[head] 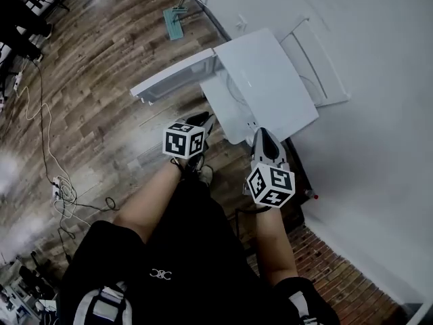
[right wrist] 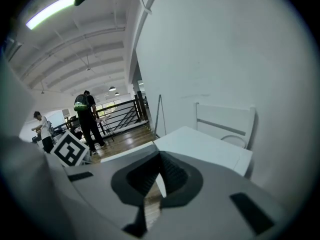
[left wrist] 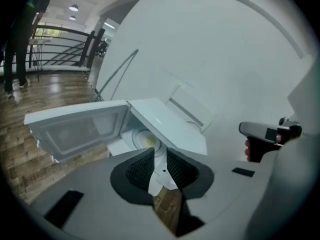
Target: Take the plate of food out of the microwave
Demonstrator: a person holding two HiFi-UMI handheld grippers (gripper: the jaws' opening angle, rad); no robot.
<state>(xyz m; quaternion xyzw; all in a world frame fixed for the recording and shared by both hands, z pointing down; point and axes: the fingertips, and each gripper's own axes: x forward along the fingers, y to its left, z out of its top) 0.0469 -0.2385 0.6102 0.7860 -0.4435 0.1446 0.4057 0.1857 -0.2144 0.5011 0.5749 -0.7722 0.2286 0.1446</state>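
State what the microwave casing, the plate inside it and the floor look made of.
Microwave casing: probably painted metal; flat, smooth white panels.
Plate: white, perhaps ceramic or glass; too small to tell.
Floor: wood or wood-look laminate; brown grained planks, slight sheen.

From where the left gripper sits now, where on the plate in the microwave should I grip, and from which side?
Grip the plate by its near rim, coming in level through the open microwave front, beside the door swung out left. Walls and top close every other side, and the yellow food sits clear of that rim. The left gripper, empty with jaws slightly apart, faces that opening.
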